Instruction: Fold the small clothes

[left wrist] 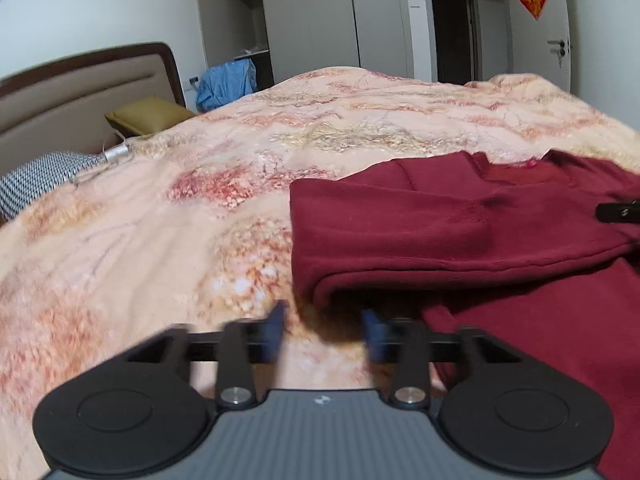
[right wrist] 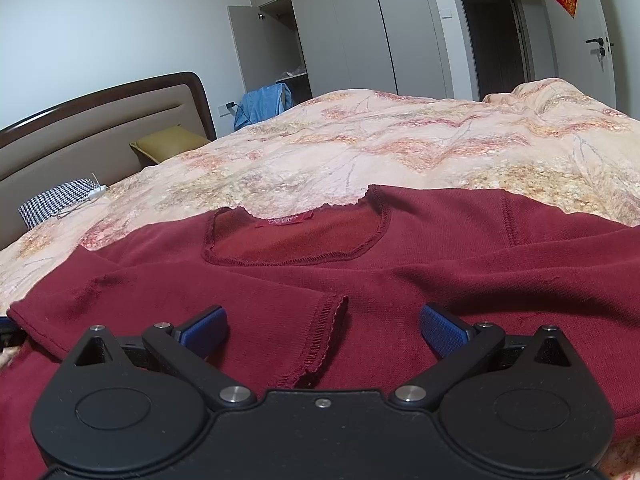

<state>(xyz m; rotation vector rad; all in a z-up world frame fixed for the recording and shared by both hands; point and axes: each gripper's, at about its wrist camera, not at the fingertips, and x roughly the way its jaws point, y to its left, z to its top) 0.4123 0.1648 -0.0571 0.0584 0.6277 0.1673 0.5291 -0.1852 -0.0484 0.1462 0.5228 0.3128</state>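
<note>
A dark red long-sleeved top (right wrist: 420,276) lies flat on the bed, neckline (right wrist: 296,236) facing away. Its left sleeve (right wrist: 200,304) is folded across the chest, cuff (right wrist: 326,340) between my right gripper's blue pads. My right gripper (right wrist: 324,330) is open just above the cuff, holding nothing. In the left wrist view the top (left wrist: 460,232) lies to the right, its folded sleeve edge just ahead. My left gripper (left wrist: 324,330) is open and empty above the blanket at the top's left edge. The right gripper's tip (left wrist: 620,212) shows at the far right.
The bed is covered by a peach floral blanket (left wrist: 200,200). A padded headboard (left wrist: 80,96), a mustard pillow (left wrist: 148,116) and a checked pillow (left wrist: 36,184) are at the left. A wardrobe (right wrist: 360,28) and a door (right wrist: 592,32) stand beyond the bed.
</note>
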